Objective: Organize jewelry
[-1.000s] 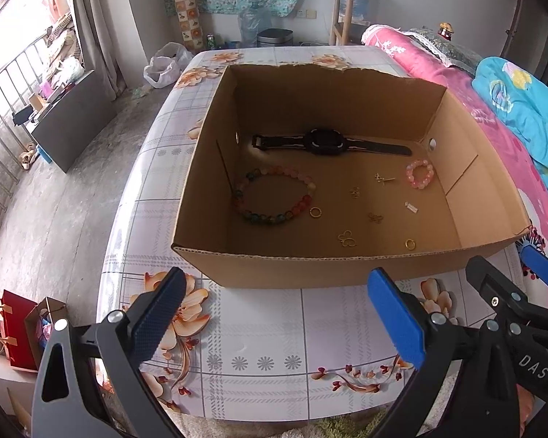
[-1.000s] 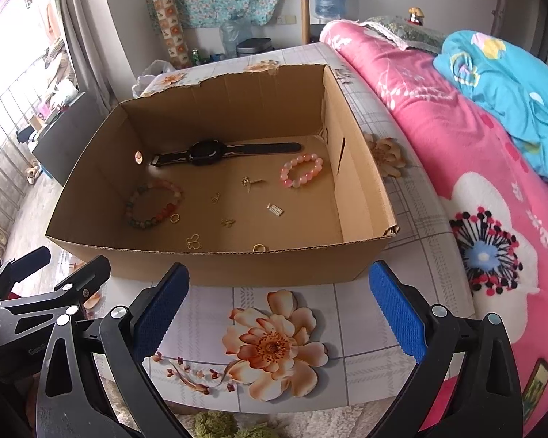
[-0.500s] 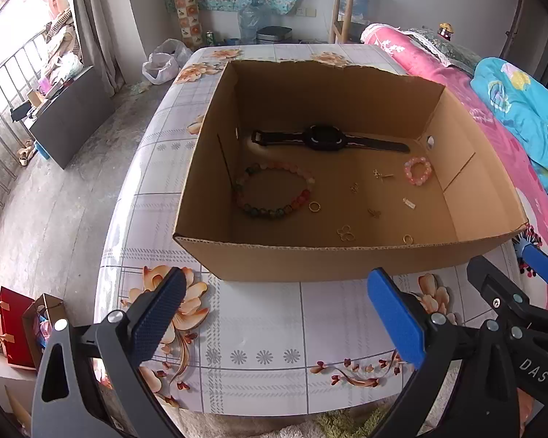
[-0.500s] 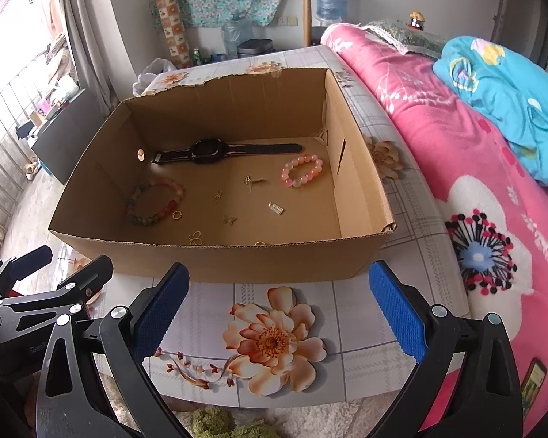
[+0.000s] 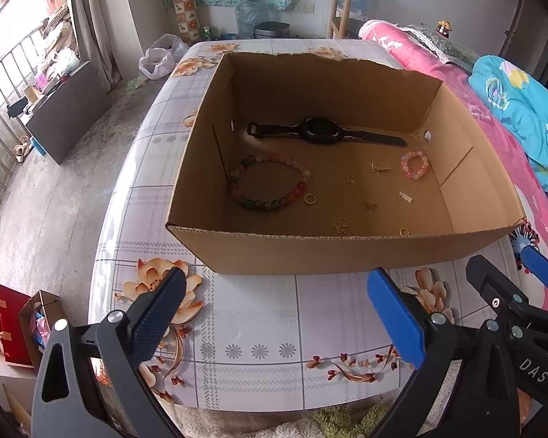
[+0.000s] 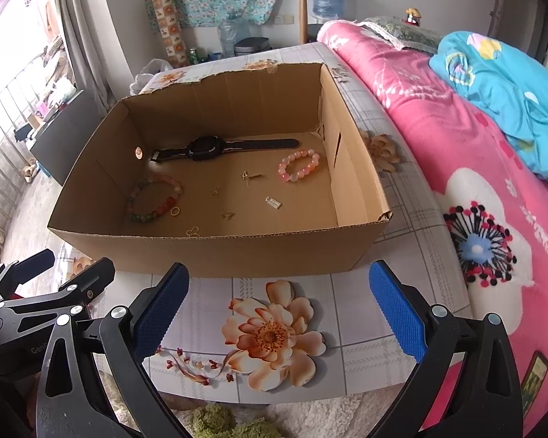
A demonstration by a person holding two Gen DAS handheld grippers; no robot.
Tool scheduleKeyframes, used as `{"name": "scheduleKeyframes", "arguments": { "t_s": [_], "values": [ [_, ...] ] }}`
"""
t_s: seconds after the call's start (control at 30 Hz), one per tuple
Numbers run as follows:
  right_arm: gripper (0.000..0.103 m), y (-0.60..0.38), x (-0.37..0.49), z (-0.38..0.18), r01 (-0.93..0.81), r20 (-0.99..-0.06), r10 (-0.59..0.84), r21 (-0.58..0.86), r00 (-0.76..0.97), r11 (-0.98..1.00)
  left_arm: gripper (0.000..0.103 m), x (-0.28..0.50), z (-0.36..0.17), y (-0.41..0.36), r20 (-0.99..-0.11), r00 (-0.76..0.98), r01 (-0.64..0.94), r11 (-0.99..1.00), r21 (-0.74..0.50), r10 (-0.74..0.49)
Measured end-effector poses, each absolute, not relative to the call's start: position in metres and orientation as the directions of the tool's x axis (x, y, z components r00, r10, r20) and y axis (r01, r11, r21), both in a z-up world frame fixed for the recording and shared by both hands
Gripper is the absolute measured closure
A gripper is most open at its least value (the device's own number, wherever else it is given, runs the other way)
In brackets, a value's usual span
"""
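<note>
L gripper [image 5: 274, 314] jaws held wide, nothing gripped | box [image 5: 259, 252] set on table [image 5: 259, 325] | in box L→R: bead bracelet [image 5: 270, 182], watch [image 5: 325, 133], pink bracelet [image 5: 414, 165]; sm. gold bits scattered btwn | R gripper [image 6: 277, 306] jaws wide, nothing gripped

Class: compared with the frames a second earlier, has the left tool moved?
Yes. The left tool has drawn back: the cardboard box on the table looks smaller and farther away.
</note>
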State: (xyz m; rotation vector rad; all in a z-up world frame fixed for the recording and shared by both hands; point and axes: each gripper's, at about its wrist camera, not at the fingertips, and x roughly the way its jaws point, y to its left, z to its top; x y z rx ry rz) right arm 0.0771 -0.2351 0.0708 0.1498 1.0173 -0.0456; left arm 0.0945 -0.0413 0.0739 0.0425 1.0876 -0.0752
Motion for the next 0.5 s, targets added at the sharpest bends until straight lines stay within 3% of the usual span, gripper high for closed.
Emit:
{"name": "scheduleKeyframes", "arguments": {
  "t_s": [0.5],
  "values": [
    [0.008, -0.2373, 0.0791, 0.0676, 0.115, -0.854, 0.041, 0.117, 0.519, 0.986, 0.006, 0.0978, 0.0719, -0.0432, -0.890, 0.455, 0.082, 0.997, 0.000, -0.037]
  ]
}}
